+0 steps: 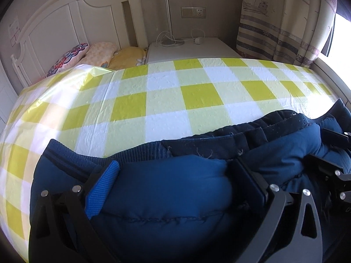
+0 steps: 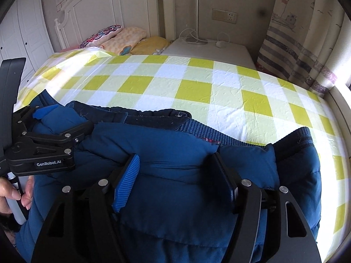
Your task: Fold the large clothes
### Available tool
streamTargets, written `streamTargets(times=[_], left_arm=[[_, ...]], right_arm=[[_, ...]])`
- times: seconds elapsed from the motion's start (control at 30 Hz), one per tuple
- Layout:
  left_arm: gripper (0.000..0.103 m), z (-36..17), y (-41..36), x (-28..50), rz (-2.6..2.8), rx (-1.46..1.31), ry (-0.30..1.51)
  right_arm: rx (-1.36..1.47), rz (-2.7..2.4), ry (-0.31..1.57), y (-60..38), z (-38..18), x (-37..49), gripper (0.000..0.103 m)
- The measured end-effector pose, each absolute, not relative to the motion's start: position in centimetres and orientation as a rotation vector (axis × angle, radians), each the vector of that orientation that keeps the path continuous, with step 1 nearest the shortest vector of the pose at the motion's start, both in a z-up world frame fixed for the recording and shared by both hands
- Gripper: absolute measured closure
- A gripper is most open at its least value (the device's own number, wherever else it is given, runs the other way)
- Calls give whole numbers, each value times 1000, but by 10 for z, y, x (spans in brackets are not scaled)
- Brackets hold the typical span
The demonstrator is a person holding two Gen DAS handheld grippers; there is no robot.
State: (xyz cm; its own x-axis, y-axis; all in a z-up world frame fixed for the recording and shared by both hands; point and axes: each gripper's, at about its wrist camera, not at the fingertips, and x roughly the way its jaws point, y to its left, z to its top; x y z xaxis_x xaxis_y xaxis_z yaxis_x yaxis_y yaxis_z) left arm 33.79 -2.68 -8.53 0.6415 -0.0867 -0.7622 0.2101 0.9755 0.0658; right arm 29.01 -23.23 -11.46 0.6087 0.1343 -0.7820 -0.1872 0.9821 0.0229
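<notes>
A dark blue puffy jacket [image 1: 197,144] [image 2: 252,164] lies bunched along the near edge of a bed covered with a yellow-and-white checked sheet [image 1: 197,94] [image 2: 197,87]. Its ribbed hem and darker lining show along the far fold. My left gripper [image 1: 177,184] stands wide open, with a padded fold bulging between its blue pads. To its right, my right gripper [image 2: 175,182] is also open astride the same padded roll, its pads close to the fabric. Each gripper appears in the other's view: the left gripper [image 2: 63,120] at the left edge, the right gripper [image 1: 329,151] at the right edge.
Several pillows [image 1: 98,54] lie against a white headboard [image 1: 54,22] at the far end. A white nightstand [image 2: 208,50] carries a lamp and a cable. A patterned curtain [image 1: 285,17] hangs at the right. A person's hand [image 2: 13,195] holds the left gripper's handle.
</notes>
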Motion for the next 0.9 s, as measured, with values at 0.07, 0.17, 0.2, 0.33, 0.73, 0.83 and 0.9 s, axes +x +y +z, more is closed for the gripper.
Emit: streamTargets(times=[0.07, 0.17, 0.2, 0.33, 0.73, 0.83, 0.9], left_arm=[[2, -85, -26, 338, -173, 146, 857], [2, -86, -23, 339, -179, 131, 862], [2, -86, -23, 339, -180, 128, 863], [2, -87, -22, 340, -192, 108, 868], [2, -61, 29, 320, -106, 101, 829], [2, -81, 83, 328, -151, -150, 933], [3, -84, 96, 330, -162, -232, 934]], right_arm=[[-37, 185, 897, -240, -109, 289, 38], [79, 77, 829, -280, -93, 279, 37], [113, 2, 827, -300, -93, 277, 36], [404, 61, 920, -363, -129, 279, 38], [411, 109, 886, -361, -133, 277, 27], [408, 112, 884, -361, -133, 275, 26], [398, 104, 892, -360, -132, 275, 26]])
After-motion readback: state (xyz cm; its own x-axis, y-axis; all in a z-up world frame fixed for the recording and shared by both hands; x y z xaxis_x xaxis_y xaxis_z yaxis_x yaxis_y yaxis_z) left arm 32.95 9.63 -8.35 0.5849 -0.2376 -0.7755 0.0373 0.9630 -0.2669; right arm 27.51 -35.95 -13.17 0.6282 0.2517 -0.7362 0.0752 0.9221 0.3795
